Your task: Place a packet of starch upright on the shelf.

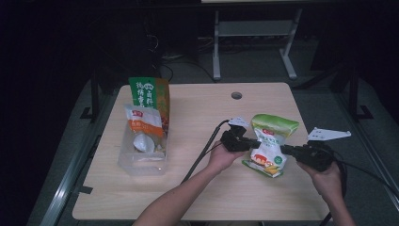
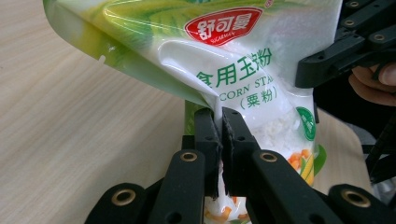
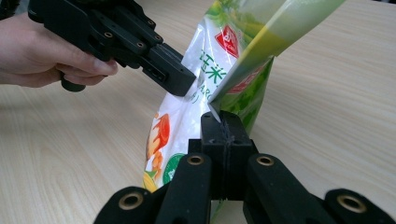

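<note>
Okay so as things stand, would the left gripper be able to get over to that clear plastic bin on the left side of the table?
Probably not right now: the left gripper is shut on the corn starch bag, which the right gripper also pinches. The wooden table between it and the clear bin lies open, so letting go would free it.

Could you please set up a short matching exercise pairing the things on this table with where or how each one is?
1. corn starch bag
2. left tool
3. clear bin
4. green carton

A. stands behind the bin
B. pinched on both side edges
C. shut on the bag's left edge
D. holds an orange-and-white pouch

Pairs: 1-B, 2-C, 3-D, 4-A
</note>
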`<state>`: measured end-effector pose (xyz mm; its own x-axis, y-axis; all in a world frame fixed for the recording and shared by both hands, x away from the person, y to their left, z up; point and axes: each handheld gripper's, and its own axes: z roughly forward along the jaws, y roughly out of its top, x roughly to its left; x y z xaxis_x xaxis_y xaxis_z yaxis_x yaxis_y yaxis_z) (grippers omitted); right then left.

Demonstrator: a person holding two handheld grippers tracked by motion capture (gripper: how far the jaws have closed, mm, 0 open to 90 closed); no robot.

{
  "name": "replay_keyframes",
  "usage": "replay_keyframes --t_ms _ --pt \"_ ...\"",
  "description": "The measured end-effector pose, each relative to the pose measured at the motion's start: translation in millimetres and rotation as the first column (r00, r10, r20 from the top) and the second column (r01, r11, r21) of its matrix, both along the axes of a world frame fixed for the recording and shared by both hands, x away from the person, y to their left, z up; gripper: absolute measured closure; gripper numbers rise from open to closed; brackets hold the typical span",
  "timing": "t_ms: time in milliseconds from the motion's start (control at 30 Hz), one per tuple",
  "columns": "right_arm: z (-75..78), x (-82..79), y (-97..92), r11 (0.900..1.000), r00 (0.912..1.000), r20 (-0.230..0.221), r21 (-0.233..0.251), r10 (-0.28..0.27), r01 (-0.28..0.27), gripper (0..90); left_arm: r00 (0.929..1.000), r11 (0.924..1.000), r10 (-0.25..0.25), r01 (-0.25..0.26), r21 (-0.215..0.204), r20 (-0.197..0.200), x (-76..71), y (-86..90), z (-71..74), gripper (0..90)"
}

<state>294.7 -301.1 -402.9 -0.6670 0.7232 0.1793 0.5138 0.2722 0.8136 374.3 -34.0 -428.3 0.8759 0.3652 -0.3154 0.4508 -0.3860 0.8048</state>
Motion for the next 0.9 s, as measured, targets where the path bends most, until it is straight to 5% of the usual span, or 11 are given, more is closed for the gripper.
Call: replay_keyframes --t_ms 267,500,733,900 --pt "-11.1 0.6 -10.3 0.9993 0.9982 -0.059 0.036 -0.006 0.009 86.5 0.9981 0.9997 -0.021 0.02 0.016 0.057 -10.0 0.1 1.3 87.4" --pt "-14.6 7.2 -15.8 0.9946 0.9945 -0.103 0.104 0.02 -0.009 73.9 0.9932 0.9984 -0.045 0.041 0.039 0.107 -17.4 -0.9 3.9 87.8" --pt "-15.1 16.7 -1.8 0.9982 0.9896 -0.137 0.047 0.042 -0.036 67.3 0.9922 0.9977 -0.057 0.052 0.043 0.111 -20.3 0.3 4.4 87.7" --pt "-13.5 16.8 3.5 0.9984 0.989 -0.14 0.038 0.048 -0.043 74.4 0.9917 0.9975 -0.055 0.05 0.049 0.116 -21.9 3.2 4.6 87.7"
